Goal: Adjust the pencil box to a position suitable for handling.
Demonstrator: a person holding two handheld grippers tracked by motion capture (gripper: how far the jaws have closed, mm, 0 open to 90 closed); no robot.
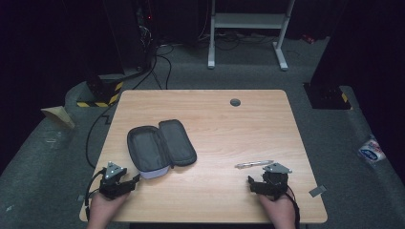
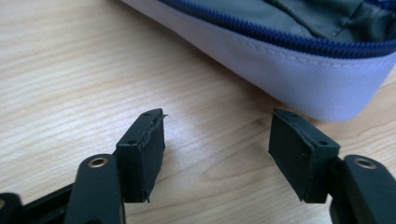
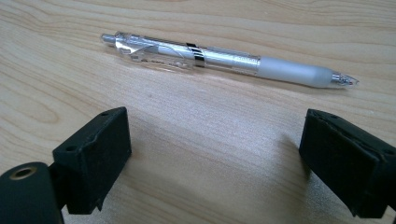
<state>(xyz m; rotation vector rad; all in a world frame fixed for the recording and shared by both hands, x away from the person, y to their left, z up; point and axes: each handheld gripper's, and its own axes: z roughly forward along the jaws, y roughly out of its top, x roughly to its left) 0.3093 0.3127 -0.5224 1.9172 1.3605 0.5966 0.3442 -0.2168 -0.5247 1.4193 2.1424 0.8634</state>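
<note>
On a pale wooden desk [image 1: 215, 124], seen from the high view, a person's two hands come in at six o'clock, each holding a black claw; the left claw [image 1: 134, 178] sits near the desk's seven o'clock corner, its jaws standing wide with nothing between them; just beyond its tips, toward one o'clock, lies an open pencil case [image 1: 160, 145], grey inside, with a pale lilac wall and a blue zip; in the left gripper view the case [image 2: 289, 56] lies close ahead of the jaws, apart from both; the right claw [image 1: 249, 180] rests near the five o'clock corner, its jaws likewise spread wide and empty; a clear-barrelled pen [image 1: 254, 163] lies flat on the wood at twelve o'clock from that claw, near but not touching; in the right gripper view the pen [image 3: 224, 58] lies crosswise ahead of the jaws, white grip and tip toward three o'clock; a small grey round cap [image 1: 235, 102] marks the desk's far edge.
</note>
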